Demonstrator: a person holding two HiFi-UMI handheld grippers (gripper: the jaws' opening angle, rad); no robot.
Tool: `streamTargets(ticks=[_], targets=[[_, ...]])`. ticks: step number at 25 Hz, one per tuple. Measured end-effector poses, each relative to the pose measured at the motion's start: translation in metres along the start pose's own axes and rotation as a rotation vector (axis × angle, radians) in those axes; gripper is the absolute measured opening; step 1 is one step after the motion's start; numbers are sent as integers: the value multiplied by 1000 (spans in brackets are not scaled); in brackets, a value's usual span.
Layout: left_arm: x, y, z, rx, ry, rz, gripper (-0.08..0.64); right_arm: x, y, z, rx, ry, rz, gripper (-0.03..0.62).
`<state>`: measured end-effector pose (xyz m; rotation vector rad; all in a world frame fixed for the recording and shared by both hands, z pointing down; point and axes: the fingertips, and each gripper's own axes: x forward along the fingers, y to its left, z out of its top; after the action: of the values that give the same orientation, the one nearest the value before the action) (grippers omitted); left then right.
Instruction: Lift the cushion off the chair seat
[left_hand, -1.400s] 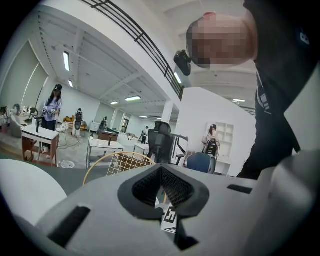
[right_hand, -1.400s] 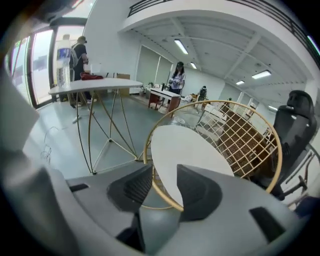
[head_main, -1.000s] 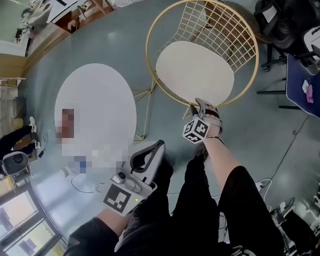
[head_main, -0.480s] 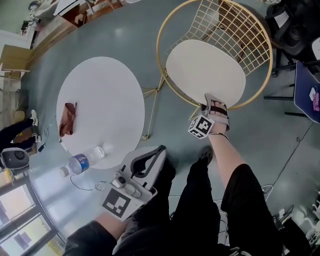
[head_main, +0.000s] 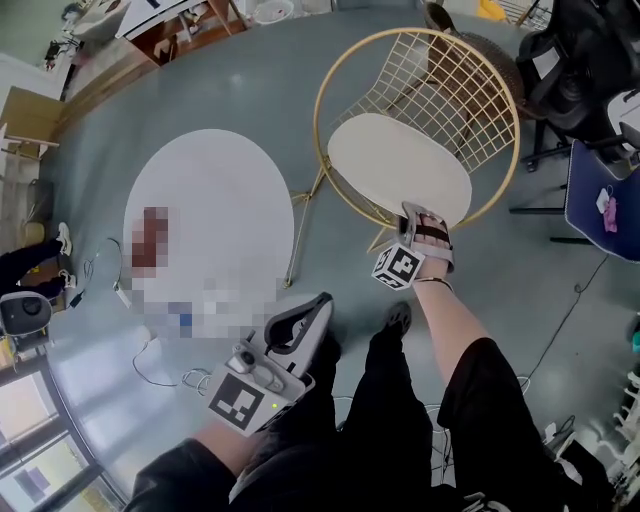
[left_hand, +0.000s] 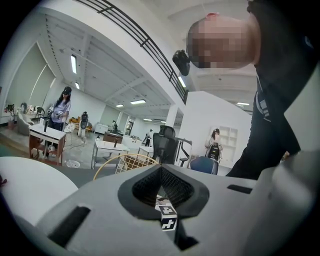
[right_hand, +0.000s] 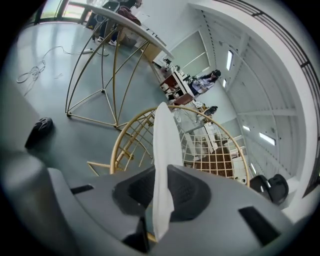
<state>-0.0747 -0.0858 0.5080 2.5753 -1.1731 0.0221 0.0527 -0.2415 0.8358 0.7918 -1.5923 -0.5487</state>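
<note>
Cushion (head_main: 398, 160) is on the seat of the wire chair (head_main: 317, 110). It spreads away from the right gripper (head_main: 424, 212), with its long axis across that gripper's line.

Right gripper is at the near rim, tilted down. Its jaws have just been closing and now pinch the cushion's near edge.

Left gripper (head_main: 315, 303) is well back by the legs, roughly level, jaws together and empty.

Judgement: the lift is the right hand's, upward.

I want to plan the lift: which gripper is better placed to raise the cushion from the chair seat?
Right. The right gripper has just closed its jaws on the cushion's near edge. The left gripper, shut and empty, sits by the person's legs, apart from the chair.
</note>
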Motion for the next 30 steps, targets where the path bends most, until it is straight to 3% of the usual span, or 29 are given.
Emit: streamTargets(ticks=[9, 15, 22, 30], targets=[[-4, -17, 42, 0, -30, -8, 14, -61, -67, 5, 29, -27, 19, 51], [-20, -37, 66, 17, -56, -10, 14, -139, -96, 14, 238, -52, 93, 48], [-12, -41, 104, 37, -76, -20, 14, -207, -164, 30, 420, -120, 122, 48], [-17, -60, 129, 56, -99, -11, 14, -308, -214, 45, 664, -284, 187, 48]])
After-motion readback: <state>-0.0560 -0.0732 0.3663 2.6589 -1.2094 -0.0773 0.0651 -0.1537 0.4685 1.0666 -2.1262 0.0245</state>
